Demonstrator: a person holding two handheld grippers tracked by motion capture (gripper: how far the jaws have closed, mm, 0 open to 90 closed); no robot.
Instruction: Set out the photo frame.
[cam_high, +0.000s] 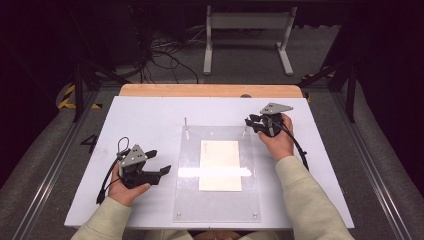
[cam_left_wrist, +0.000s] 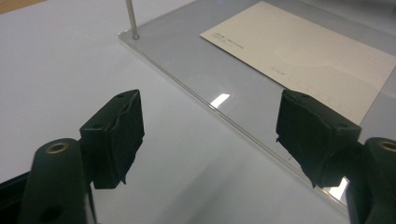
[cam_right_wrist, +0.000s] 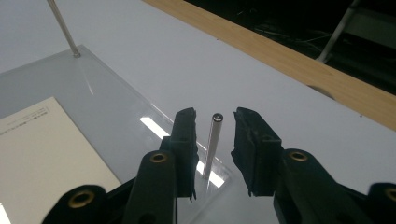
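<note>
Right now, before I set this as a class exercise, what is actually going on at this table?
A person holds a gripper in each hand at a white table. A clear acrylic plate lies on it, with a cream card and two upright metal pins. The right gripper has its fingers either side of the right pin, not yet closed. The left gripper hovers open beside the plate's edge, holding nothing.

I am working in a lab or test bay, not a home. My white surface (cam_high: 150, 120) sits on a wooden board (cam_high: 210, 90) over grey carpet, framed by aluminium rails (cam_high: 372, 185) and black stands (cam_high: 79, 85). Yellow-black hazard tape (cam_high: 66, 97) marks the floor, loose cables (cam_high: 160, 52) tangle behind, and a white metal frame (cam_high: 247, 30) stands in the dark beyond. A clear acrylic fixture plate (cam_high: 217, 200) with upright steel pins (cam_right_wrist: 212, 142) lies before me
</note>
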